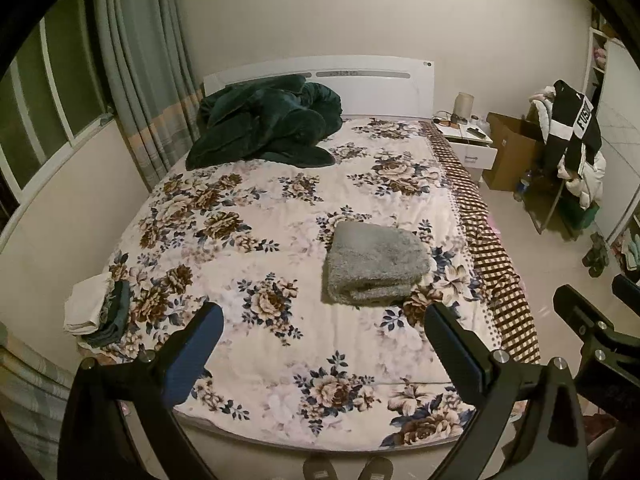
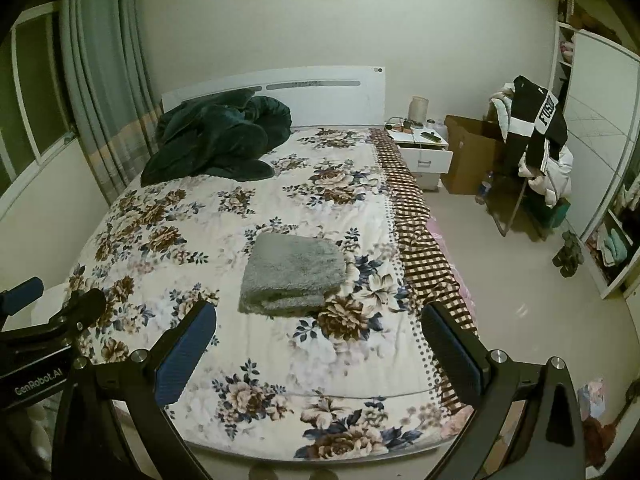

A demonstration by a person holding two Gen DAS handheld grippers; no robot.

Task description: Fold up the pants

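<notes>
scene: bedroom seen from the foot of a bed (image 1: 280,208) w/ a floral cover; all places below are given relative to this bed.
pants: fluffy grey pants (image 1: 374,264), lying on the bed's near right part, already in a compact rectangle of stacked layers w/ the rolled fold edge facing the foot. looks finished or nearly so, my guess.
left gripper: left gripper (image 1: 320,344) hovers above the bed's foot, fingers spread wide, holding nothing. prob. raised clear so the folded bundle isn't disturbed.
right gripper: right gripper (image 2: 318,340) hovers above the foot too, just right of the left one, fingers wide apart, empty.
spacing: both tools sit short of the pants, not touching them; the pants show between the 2 fingers of each view, so both are aimed at the bundle.
other laundry: small stack of folded clothes (image 1: 98,310) at the bed's near left edge, perhaps a done pile.
blanket: dark green blanket (image 1: 268,124) bunched at the head, left side, out of the work area.
nightstand: white nightstand (image 1: 470,140) right of the bed's head.
chair: chair draped w/ clothes (image 1: 568,148) on the floor well right of the bed.
</notes>
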